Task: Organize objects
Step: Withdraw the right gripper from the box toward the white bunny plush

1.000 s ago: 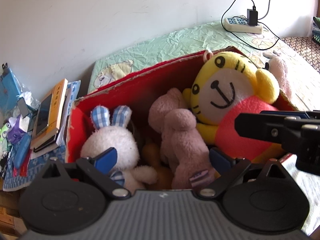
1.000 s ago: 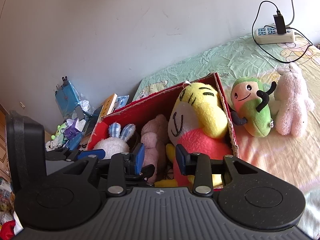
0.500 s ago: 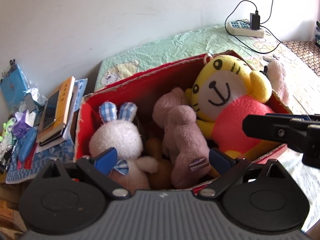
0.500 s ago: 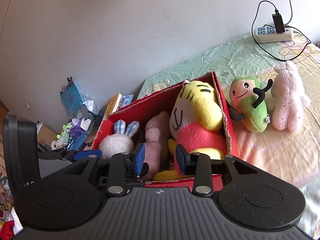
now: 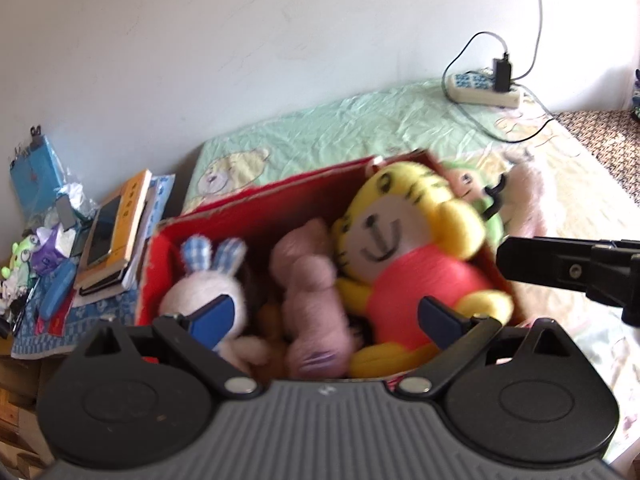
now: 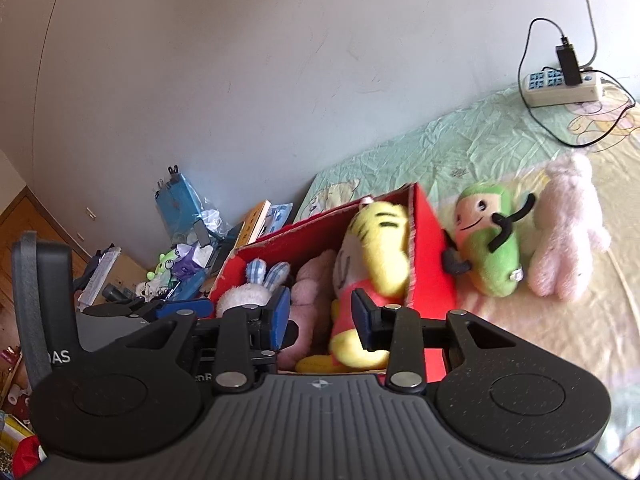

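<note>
A: So, gripper status?
B: left gripper (image 5: pixel 324 314) has its jaws spread wide, nothing between the pads. It hangs above the near edge of the red box (image 5: pixel 260 212), pointing down into it
A: right one?
B: right gripper (image 6: pixel 320 312) jaws partly apart, a narrow gap, also gripping nothing. It's in front of the box's near right corner, no contact that I can see
A: what's in the box?
B: three plush toys side by side. white rabbit (image 5: pixel 204 288) with blue checked ears on the left, pink bear (image 5: pixel 308 288) in the middle, yellow tiger (image 5: pixel 404 248) in a red shirt on the right, leaning on the right wall. Something orange sits low between rabbit and bear, too hidden to tell what
A: anything outside?
B: yes, two toys on the bed sheet (image 6: pixel 472 144) just right of the box: green plush (image 6: pixel 488 248) touching the box's outer wall, pale pink plush (image 6: pixel 564 232) right beside it
A: rest of the scene?
B: power strip (image 6: pixel 560 88) with a charger plugged in by the wall, far end of the bed. Stack of books (image 5: pixel 116 236) and clutter left of the box
</note>
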Motion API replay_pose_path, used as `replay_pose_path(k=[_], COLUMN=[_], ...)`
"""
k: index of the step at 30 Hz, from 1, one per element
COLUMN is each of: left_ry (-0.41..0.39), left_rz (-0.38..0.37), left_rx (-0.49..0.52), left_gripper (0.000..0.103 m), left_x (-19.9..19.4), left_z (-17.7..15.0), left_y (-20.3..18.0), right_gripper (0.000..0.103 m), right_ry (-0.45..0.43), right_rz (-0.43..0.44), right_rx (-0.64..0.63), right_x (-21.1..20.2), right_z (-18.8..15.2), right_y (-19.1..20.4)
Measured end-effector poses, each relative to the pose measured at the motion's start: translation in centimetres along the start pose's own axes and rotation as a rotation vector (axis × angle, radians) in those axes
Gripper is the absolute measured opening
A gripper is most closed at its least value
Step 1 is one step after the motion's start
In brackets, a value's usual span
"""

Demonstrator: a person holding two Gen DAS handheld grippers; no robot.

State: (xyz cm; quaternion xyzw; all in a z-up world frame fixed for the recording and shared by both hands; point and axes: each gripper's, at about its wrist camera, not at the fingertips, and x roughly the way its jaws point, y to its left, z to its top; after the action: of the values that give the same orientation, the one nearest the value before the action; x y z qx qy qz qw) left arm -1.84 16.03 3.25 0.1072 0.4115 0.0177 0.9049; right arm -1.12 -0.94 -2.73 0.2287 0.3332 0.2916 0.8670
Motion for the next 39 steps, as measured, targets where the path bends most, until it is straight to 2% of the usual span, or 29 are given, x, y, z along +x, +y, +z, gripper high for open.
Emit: replay_pose_path(k=[11, 22, 25, 29, 35, 37, 39], left_ry=[-0.073, -0.084, -0.075, -0.052, -0.001, 0.009, 0.037], left_rz=[-0.098, -0.206, -0.241, -0.257, -0.275, -0.258, -0.263], left_rx=[0.036, 0.082, 0.088, 0.098, 0.083, 0.067, 0.043], left_gripper=[0.098, 0.098, 0.098, 0.098, 0.098, 0.093, 0.093], left_x=[-1.3, 1.5, 2.9, 5.0, 7.2, 7.7, 8.3], left_z=[3.1, 3.8, 3.3, 2.3, 0.3, -0.4, -1.0], left_y=[-7.9, -15.5, -16.9, -18.6, -19.8, -19.9, -19.4], right_gripper=[0.038, 0.039, 0.039, 0.039, 0.038, 0.038, 0.038], right_ry=[-0.023, 0.01, 0.026, 0.049, 0.117, 0.147, 0.166], right_rz=[-0.05, -0.113, -0.111, -0.045, 0.006, 0.026, 0.038], right_rx=[0.085, 0.163, 0.169, 0.178, 0.111, 0.082, 0.056], right_x=[-4.1, -4.9, -4.3, -2.8, 1.3, 2.8, 3.9], right_z=[2.0, 3.0, 3.4, 4.7, 6.4, 6.7, 6.8], right_y=[-7.4, -15.6, -17.4, -18.9, -18.8, -18.6, -18.5])
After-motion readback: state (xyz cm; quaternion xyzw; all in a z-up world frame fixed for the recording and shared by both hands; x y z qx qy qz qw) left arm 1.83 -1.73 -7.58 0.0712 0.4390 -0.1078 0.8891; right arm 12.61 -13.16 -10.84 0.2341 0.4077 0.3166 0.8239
